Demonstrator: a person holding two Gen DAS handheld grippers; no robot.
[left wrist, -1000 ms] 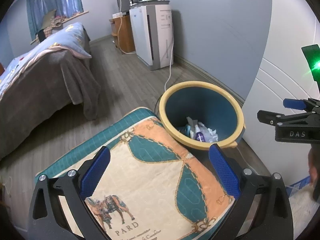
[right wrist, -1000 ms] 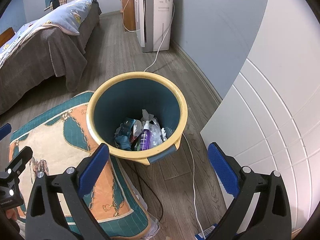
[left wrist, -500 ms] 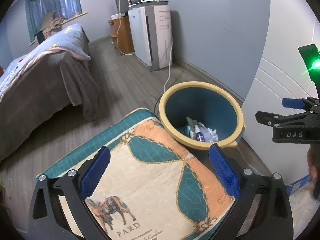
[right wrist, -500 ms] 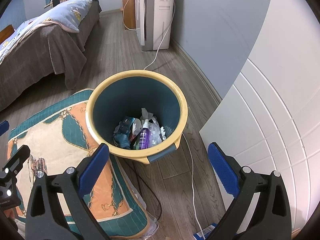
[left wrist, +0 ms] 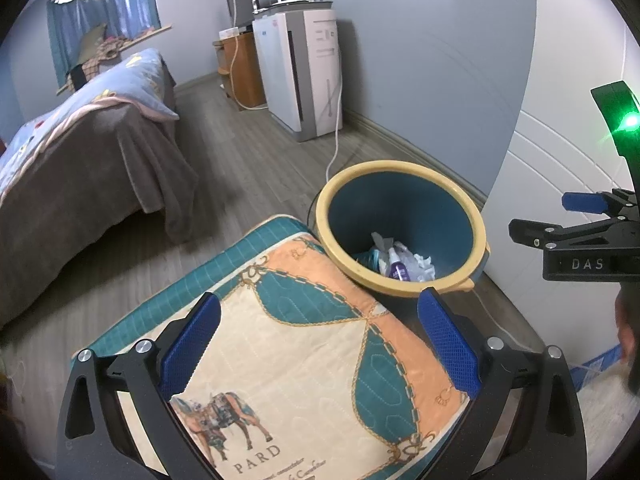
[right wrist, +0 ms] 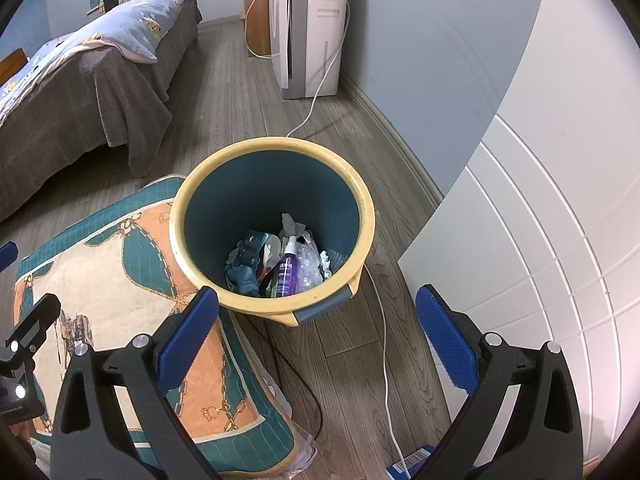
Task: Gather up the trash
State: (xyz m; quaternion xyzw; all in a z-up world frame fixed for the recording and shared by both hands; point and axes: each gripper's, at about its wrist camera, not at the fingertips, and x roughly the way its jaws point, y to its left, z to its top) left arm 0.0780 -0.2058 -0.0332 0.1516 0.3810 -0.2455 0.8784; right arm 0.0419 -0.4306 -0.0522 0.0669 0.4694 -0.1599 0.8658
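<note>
A teal bin with a yellow rim (right wrist: 362, 204) stands on the wood floor; it also shows in the left wrist view (left wrist: 476, 216). Inside lie a purple spray bottle (right wrist: 288, 270), crumpled tissue (right wrist: 292, 224), clear plastic (right wrist: 310, 264) and teal wrappers (right wrist: 248, 248). My right gripper (right wrist: 318, 340) is open and empty, above the floor just in front of the bin. My left gripper (left wrist: 318, 344) is open and empty above a patterned cushion (left wrist: 296, 360), left of the bin. The right gripper's side (left wrist: 576, 236) shows at the right edge of the left wrist view.
The teal, orange and cream cushion (right wrist: 112, 292) touches the bin's left side. A white cable (right wrist: 384, 344) and a dark cable (right wrist: 304, 384) run over the floor by the bin. A white panelled door (right wrist: 540, 240) stands right. A bed (right wrist: 80, 92) and air purifier (right wrist: 308, 28) lie beyond.
Both grippers have drifted back and up a little; the bin sits slightly higher in the right wrist view. Both stay open and empty.
</note>
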